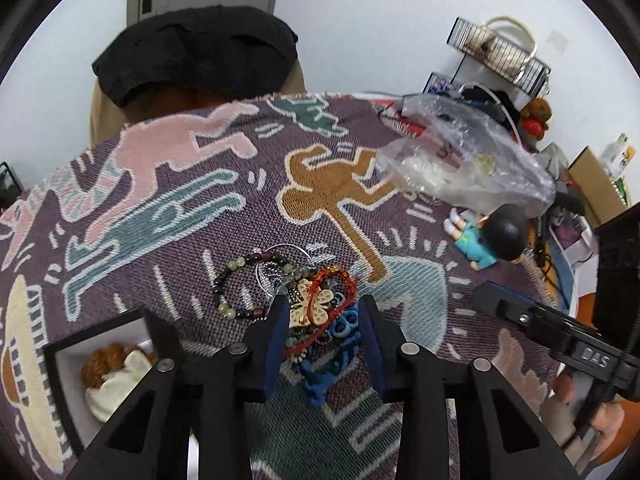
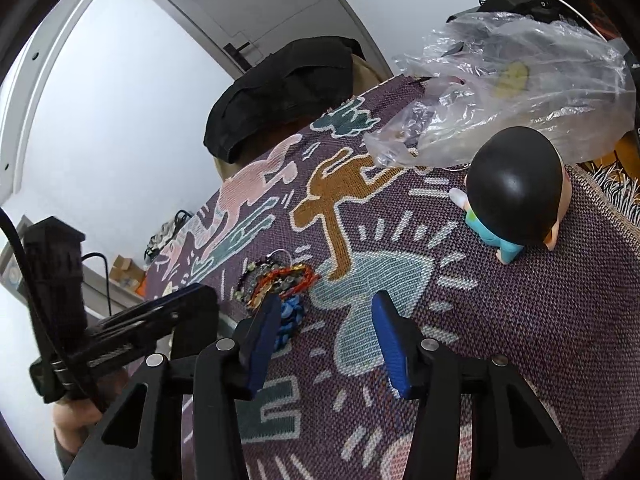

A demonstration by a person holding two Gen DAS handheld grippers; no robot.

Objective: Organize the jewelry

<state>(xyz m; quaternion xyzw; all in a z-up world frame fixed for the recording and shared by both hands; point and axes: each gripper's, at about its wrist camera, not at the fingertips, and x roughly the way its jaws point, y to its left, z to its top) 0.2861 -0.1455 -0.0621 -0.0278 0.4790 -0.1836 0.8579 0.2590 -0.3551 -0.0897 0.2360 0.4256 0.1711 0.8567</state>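
Left gripper (image 1: 324, 316) is hanging spread around the jewelry pile (image 1: 316, 304), probably lining up a grab, while right gripper (image 2: 326, 312) is waiting spread over the bench (image 2: 500, 320).

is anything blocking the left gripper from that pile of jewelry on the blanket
Nothing visible does. The left hand-held gripper is open, its fingers already straddling the jewelry pile. The doll figure lies apart, off to the right.

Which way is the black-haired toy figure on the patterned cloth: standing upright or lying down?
Lying down. The toy figure rests lengthwise on the patterned cloth, head and white feet both at cloth level.
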